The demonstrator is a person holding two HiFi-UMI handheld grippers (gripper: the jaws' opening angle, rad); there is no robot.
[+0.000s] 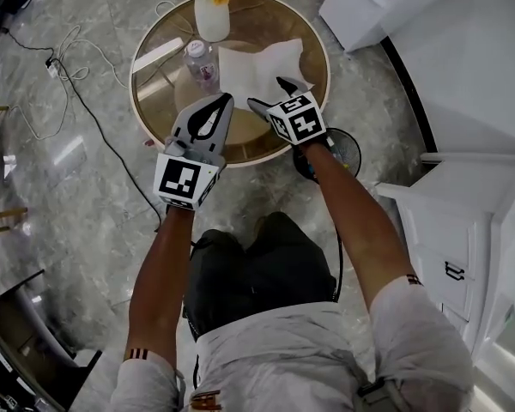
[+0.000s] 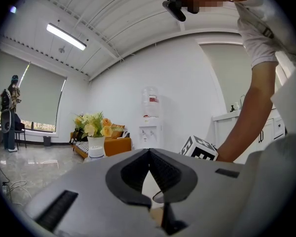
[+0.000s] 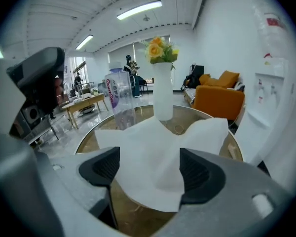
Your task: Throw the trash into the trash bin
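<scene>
**Q:** What do your two sets of jaws show?

**A:** My right gripper (image 3: 150,169) has its jaws spread wide. The white tissue (image 3: 158,147) lies on the table between them, and the pads do not press it. My left gripper (image 2: 149,152) has its tips closed together, with nothing between them.

**Q:** Where is the trash relative to the bin?

**A:** In the head view, the tissue (image 1: 262,63) lies crumpled on the round glass table (image 1: 154,93). A clear bottle (image 1: 200,63) stands just to its left, and a white vase (image 1: 211,15) of flowers stands behind it. My right gripper (image 1: 268,93) is at the tissue's near edge, and my left gripper (image 1: 221,101) is beside it over the table's rim. The dark round bin (image 1: 348,148) stands on the floor by the table, partly hidden under my right forearm.
</scene>
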